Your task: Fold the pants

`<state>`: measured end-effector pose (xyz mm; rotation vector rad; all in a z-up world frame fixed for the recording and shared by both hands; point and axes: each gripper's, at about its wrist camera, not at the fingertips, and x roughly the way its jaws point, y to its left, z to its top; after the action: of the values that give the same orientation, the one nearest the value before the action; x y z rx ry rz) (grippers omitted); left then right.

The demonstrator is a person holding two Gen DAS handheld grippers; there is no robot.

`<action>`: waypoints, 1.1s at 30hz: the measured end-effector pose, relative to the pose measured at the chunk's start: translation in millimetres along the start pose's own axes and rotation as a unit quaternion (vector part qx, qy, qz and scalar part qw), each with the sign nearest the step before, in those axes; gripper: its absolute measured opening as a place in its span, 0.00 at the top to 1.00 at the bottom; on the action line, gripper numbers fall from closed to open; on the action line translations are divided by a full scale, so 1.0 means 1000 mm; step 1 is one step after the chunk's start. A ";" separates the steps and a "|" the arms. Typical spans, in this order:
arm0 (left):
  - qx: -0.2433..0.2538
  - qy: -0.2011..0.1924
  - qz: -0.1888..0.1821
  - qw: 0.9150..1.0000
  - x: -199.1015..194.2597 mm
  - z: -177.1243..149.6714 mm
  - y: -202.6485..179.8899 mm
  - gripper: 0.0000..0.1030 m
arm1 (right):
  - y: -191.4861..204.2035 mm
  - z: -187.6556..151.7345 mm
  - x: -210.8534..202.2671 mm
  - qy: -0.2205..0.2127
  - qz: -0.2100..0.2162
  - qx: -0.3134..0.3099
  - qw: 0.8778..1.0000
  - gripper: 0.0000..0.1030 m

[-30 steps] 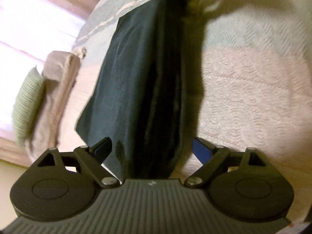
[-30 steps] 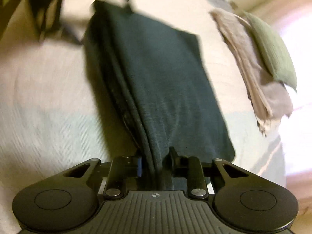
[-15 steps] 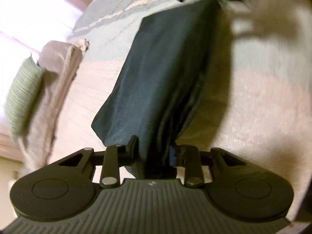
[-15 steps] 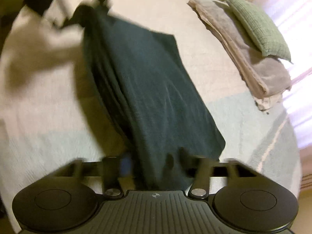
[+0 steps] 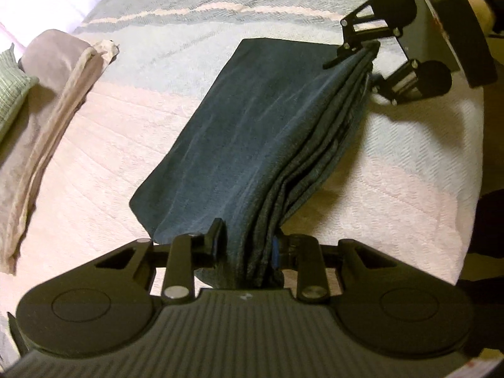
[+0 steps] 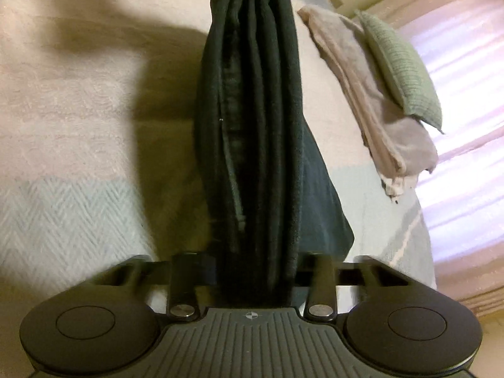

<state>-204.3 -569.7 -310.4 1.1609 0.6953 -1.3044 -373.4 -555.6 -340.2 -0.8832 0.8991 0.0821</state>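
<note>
Dim warm light — window (image 6: 466, 63) blown out, heavy shadow on bedspread (image 6: 78, 72), fisheye-bent edges.

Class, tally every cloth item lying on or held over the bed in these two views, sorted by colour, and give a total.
Dark teal: 1, the folded pants, held at opposite ends by the left gripper and right gripper.
Beige-grey: 1, the folded blanket.
Green: 1, the pillow.
Total: 3
</note>
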 end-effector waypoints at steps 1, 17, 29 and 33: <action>0.003 0.000 -0.004 1.000 -0.002 0.000 0.001 0.76 | -0.006 0.001 -0.004 0.004 0.006 0.000 1.000 0.76; 0.147 -0.016 -0.211 0.966 -0.106 0.081 0.039 0.77 | -0.152 0.032 -0.178 0.129 0.188 0.146 0.963 0.80; 0.283 -0.086 -0.223 0.929 -0.088 0.311 0.020 0.78 | -0.251 -0.114 -0.240 0.196 0.112 0.261 0.939 0.80; 0.286 -0.118 -0.191 0.931 -0.058 0.430 0.013 0.78 | -0.322 -0.210 -0.235 0.209 0.061 0.275 0.936 0.80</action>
<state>-292.3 -947.5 -114.8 1.3312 0.3725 -2.0323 -528.8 -846.4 -33.2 -0.3173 1.2932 -0.2524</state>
